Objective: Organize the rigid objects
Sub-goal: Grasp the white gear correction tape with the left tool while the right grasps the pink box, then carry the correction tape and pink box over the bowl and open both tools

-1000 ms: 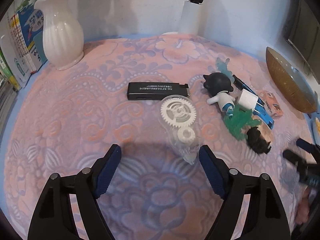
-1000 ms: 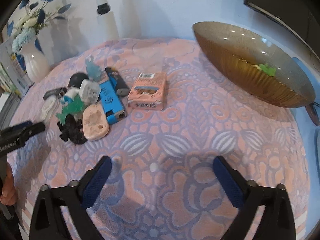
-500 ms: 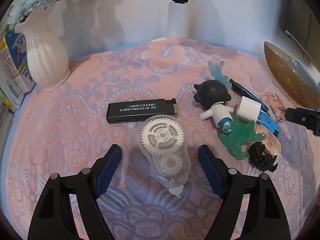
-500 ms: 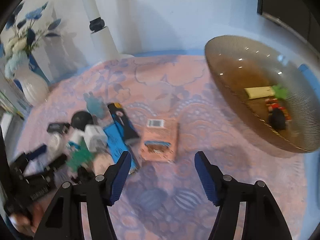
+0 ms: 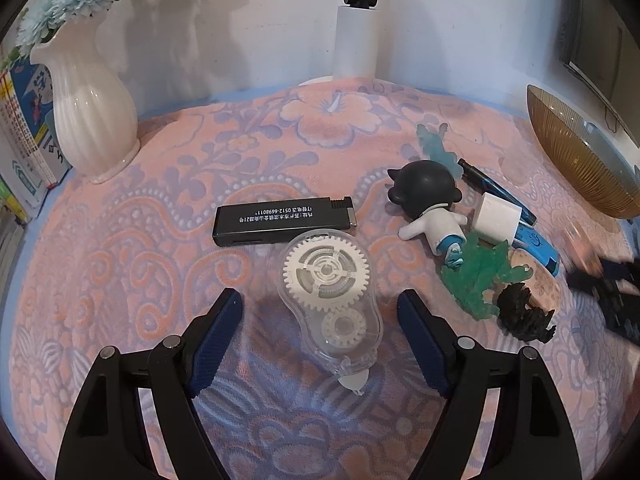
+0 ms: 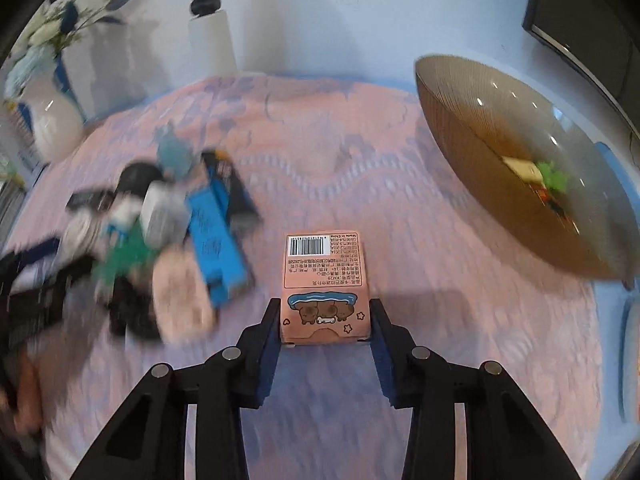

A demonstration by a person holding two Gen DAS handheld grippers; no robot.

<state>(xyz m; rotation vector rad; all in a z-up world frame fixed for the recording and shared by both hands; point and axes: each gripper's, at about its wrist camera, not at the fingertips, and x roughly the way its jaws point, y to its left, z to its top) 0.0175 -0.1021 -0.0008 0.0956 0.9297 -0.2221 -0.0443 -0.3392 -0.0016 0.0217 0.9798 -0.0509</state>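
Observation:
A clear correction-tape dispenser (image 5: 328, 280) with white gears lies on the flowered cloth between the fingers of my left gripper (image 5: 318, 298). That gripper is open and its pads stand clear of the dispenser on both sides. My right gripper (image 6: 325, 308) has a small pink box (image 6: 324, 264) with a barcode between its pads. Its jaws are closing and the pads lie against the box's sides. A black lighter (image 5: 280, 220) lies just beyond the dispenser. The amber glass bowl (image 6: 480, 120) at the right holds a few small items.
Right of the dispenser lies a pile: a dark-headed figurine (image 5: 428, 200), a white cube (image 5: 498, 216), a green toy (image 5: 480, 276) and a blue lighter (image 5: 536, 240). A white vase (image 5: 92, 112) and books (image 5: 24, 140) stand far left. A white post (image 5: 358, 36) rises at the back.
My right gripper came up to the pink box and its jaws narrowed onto it. The left gripper shifted slightly, so the dispenser now lies centred between its open fingers.

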